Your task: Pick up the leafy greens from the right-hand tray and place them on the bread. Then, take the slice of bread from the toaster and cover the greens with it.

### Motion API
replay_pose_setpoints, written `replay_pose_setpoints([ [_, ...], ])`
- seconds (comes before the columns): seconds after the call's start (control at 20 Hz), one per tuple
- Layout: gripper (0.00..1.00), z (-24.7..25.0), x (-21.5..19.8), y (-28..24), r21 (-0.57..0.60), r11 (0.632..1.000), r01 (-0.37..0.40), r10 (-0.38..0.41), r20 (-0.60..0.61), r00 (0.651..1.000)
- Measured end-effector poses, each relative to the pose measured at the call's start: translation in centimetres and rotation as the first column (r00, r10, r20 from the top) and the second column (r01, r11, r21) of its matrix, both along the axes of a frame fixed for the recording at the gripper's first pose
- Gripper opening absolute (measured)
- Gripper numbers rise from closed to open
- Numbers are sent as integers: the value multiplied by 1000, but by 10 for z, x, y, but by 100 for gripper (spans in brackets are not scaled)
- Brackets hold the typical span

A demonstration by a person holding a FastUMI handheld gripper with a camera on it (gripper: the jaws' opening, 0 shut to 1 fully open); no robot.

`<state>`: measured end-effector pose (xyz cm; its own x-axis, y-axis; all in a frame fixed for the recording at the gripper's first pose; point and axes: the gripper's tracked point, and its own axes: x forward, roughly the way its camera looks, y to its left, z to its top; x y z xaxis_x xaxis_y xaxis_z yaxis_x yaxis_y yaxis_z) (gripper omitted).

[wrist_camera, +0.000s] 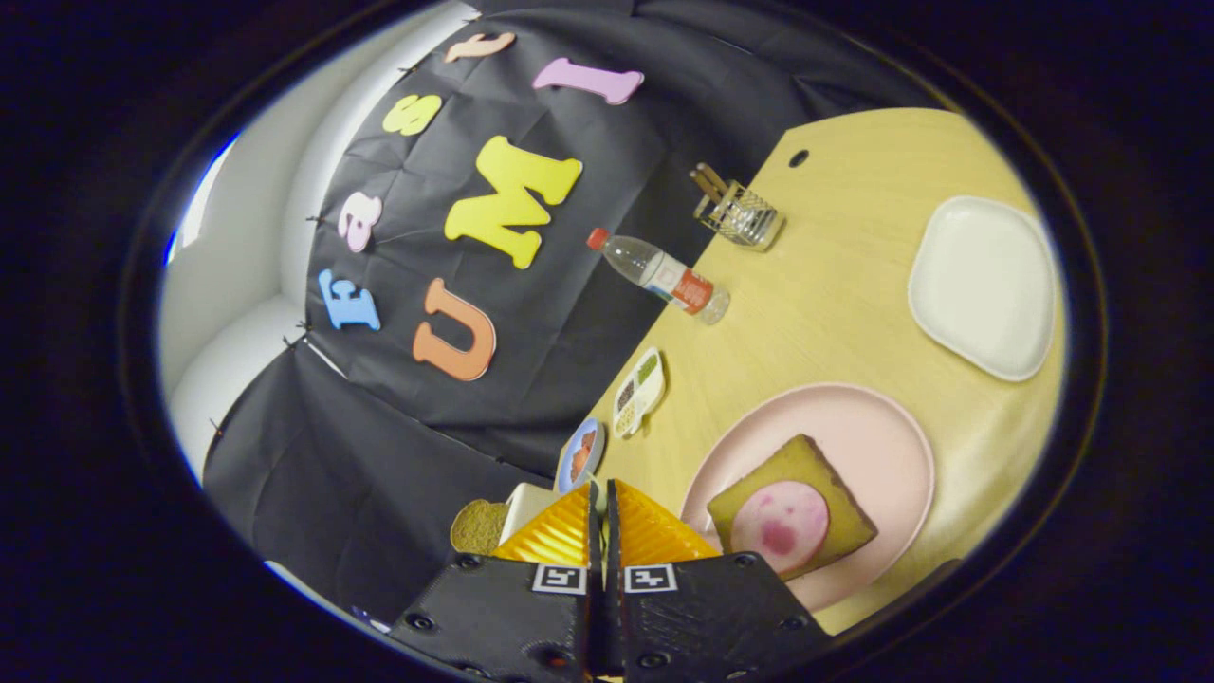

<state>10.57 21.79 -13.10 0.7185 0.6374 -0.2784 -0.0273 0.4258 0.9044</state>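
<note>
Plainly, the bread [795, 503] lies flat on the pink plate [887, 446], just right of the fingers and slightly ahead of them. It carries a round pink slice of meat [781, 526] on top, and no greens lie on it, so I judge the first step not yet done. The slice is roughly square, so it has little long axis; one corner points away across the table and another toward the fingers. Lying face up with the meat centred, it offers a level bed for leaves, which is likely why it is set that way.

At the tips of the fingers stands a pale toaster [524, 505], partly hidden by them, with a second slice of bread [477, 527] showing at its left side. That slice stands on edge, which should leave its upper rim free to be pinched.

The gripper [601, 531] has its fingers closed together with only a thin seam between them, and nothing is caught there. It is rolled, so the table [835, 285] slants across the view.

Farther off, at the table's left edge, sit a small blue plate [580, 453] with orange-red pieces and a pale divided dish [639, 391] with green and dark fillings. Whether either holds the leafy greens I cannot tell. Beyond these stands a water bottle [659, 273], then a wire holder [738, 213], and on the far right a white plate [984, 285].
</note>
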Motion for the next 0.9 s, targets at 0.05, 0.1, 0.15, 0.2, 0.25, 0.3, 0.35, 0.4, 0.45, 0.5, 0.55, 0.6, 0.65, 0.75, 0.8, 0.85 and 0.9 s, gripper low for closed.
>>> replay_pose_setpoints([
  [0.05, 0, -6, 3, -5, 5, 1000, 10, -10, -12, 1000],
  [0.1, 0, -12, 5, -10, 4, 1000, 21, -21, -17, 1000],
  [0.15, 0, -14, 5, -15, -4, 1000, 28, -28, -14, 1000],
  [0.2, 0, -19, 8, -20, -29, 999, 38, -38, -10, 999],
  [0.25, 0, -22, 9, -24, -57, 997, 43, -43, 2, 999],
  [0.3, 0, -25, 10, -28, -94, 994, 46, -44, 18, 999],
  [0.35, 0, -27, 10, -31, -134, 990, 50, -45, 41, 998],
  [0.4, 0, -27, 11, -35, -177, 983, 56, -44, 72, 996],
  [0.45, 1, -31, 12, -37, -239, 969, 64, -42, 96, 994],
  [0.5, 4, -31, 16, -44, -298, 952, 73, -38, 124, 992],
  [0.55, 8, -37, 14, -44, -352, 933, 81, -31, 145, 989],
  [0.6, 12, -40, 16, -47, -402, 912, 86, -21, 165, 986],
  [0.65, 16, -43, 16, -49, -446, 890, 94, -14, 180, 984],
  [0.75, 27, -46, 17, -55, -518, 847, 119, -4, 218, 976],
  [0.8, 34, -47, 19, -59, -552, 822, 136, -3, 236, 972],
  [0.85, 39, -48, 19, -62, -575, 804, 151, -4, 248, 969],
  [0.9, 49, -47, 19, -65, -592, 789, 163, -6, 258, 966],
])
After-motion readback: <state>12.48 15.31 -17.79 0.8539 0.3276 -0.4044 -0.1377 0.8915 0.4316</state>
